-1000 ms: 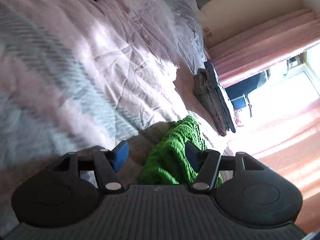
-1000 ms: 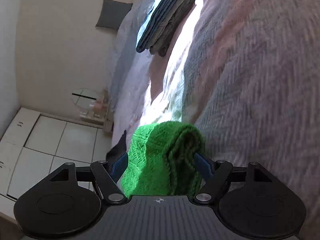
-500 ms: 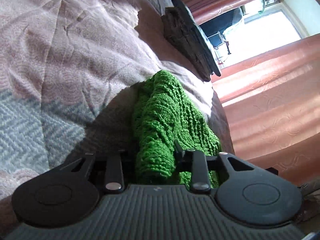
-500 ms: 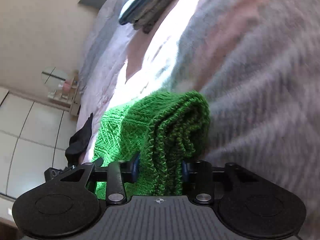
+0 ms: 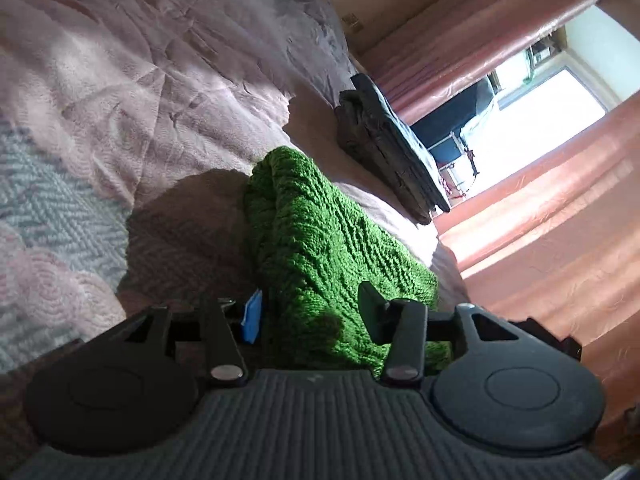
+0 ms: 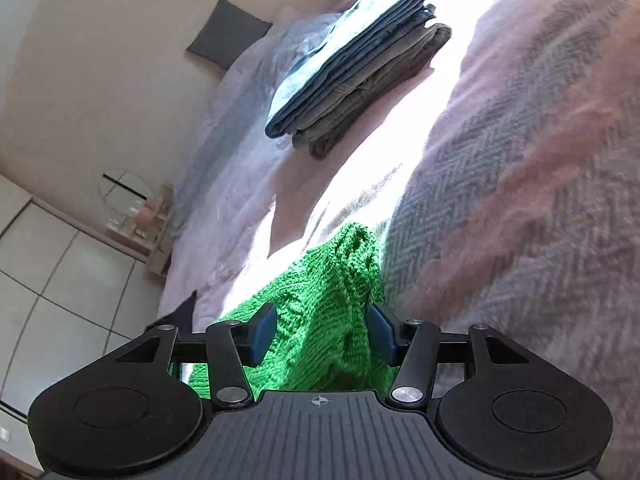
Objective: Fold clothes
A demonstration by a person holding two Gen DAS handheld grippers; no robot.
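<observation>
Green sweater (image 5: 320, 248): chunky rough knit. Bedspread (image 5: 132, 80): matt quilted cloth. Curtain (image 5: 560, 240): slight sheen.

Pink-grey bedspread (image 5: 168, 92), pink curtains (image 5: 536, 248), grey cushion (image 6: 226, 34), white wardrobe (image 6: 60, 280)

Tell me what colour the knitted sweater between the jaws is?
Bright green. The knitted sweater shows best in the left wrist view.

The right claw (image 6: 320, 334) sits at 6 o'clock with its blue-padded fingers (image 6: 262, 334) spread wide, a bunched green knit sweater (image 6: 320, 320) lying between them on the pink-and-grey bedspread (image 6: 520, 160). Toward 12 o'clock rests a stack of folded jeans (image 6: 352, 68). A dark grey pillow (image 6: 226, 34) leans against the wall at 11 o'clock
</observation>
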